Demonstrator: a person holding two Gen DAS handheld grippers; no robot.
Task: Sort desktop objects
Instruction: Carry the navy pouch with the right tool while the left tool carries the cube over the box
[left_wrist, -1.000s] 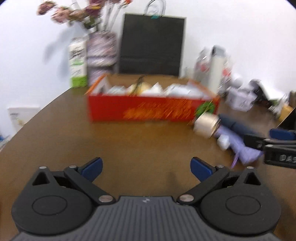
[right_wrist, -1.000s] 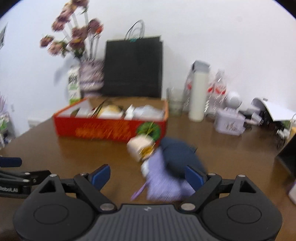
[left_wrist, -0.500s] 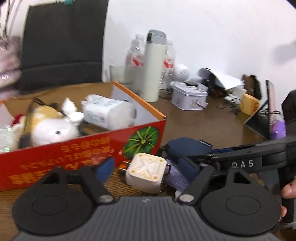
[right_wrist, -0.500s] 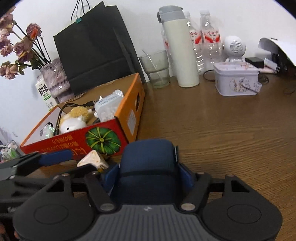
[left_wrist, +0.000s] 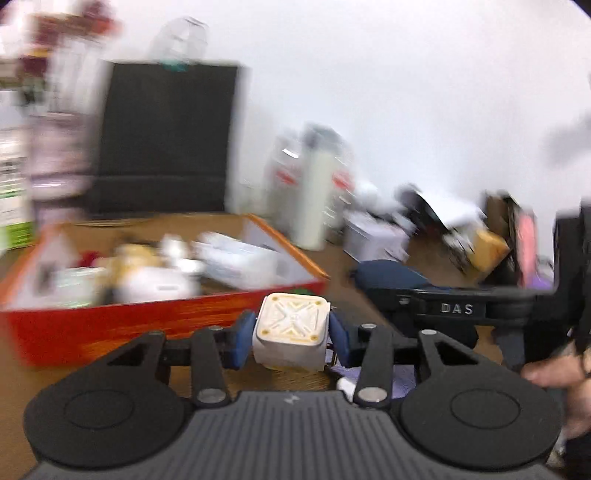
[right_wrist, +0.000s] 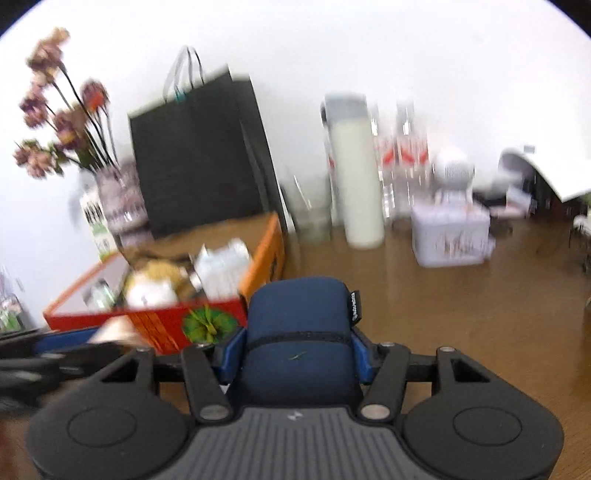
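The open red cardboard box (left_wrist: 159, 325) sat at ten o'clock, the likely destination. The right claw (right_wrist: 295, 354) had just closed onto the navy fabric pouch (right_wrist: 299, 317). The left claw (left_wrist: 291, 338) had just closed onto the cream square charger block (left_wrist: 290, 334), apparently for boxing.

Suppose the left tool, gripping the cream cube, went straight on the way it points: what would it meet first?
Probably the red box: its front wall sits just beyond the cream cube in the left tool, though blur hides the depth.
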